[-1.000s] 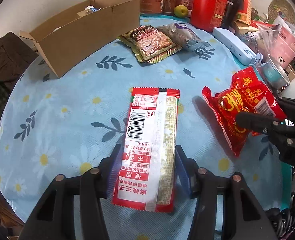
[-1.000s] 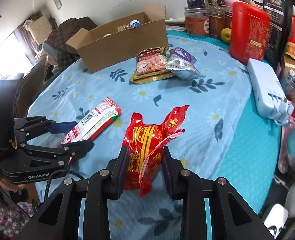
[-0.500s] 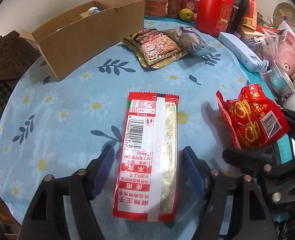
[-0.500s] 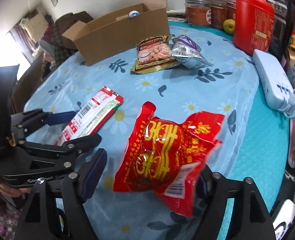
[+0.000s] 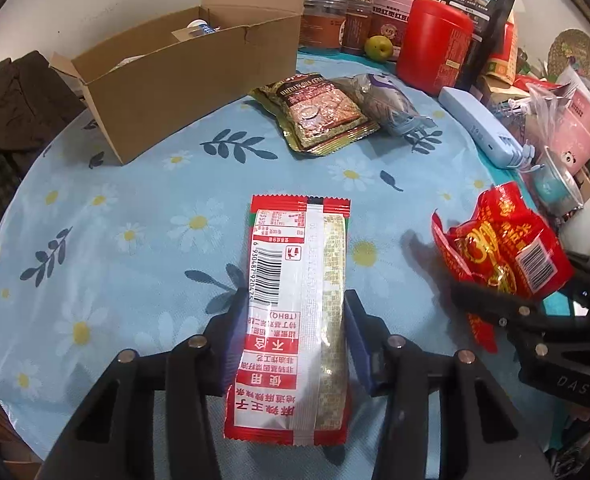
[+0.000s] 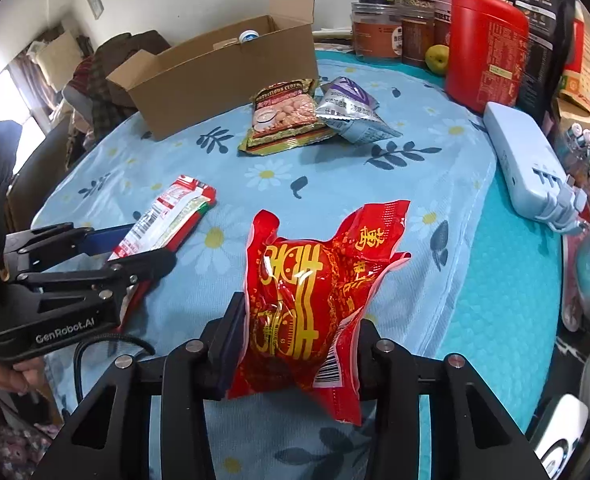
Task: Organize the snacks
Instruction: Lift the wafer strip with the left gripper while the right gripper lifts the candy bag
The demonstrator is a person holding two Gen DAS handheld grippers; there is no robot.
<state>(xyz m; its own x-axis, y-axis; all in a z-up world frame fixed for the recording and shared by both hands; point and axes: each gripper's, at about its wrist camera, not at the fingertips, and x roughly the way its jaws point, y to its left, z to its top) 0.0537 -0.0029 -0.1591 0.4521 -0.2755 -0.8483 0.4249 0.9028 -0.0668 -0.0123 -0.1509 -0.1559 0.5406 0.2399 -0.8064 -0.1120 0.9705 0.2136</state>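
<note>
Black plastic grippers [image 6: 299, 332] with blue finger pads [image 5: 355, 332], silver screws and white "GenRobot.AI" lettering are seen; floral fabric is worn.

1. A round table [image 5: 107, 216] covered by a light blue cloth with daisies and leaves.
2. On it: an open cardboard box [image 5: 183, 80], a gold cereal packet [image 5: 319, 110] touching a silver-purple packet [image 5: 387, 104], a red canister [image 5: 433, 50], jars [image 5: 323, 20] and a pale blue power strip [image 5: 479, 124].
</note>
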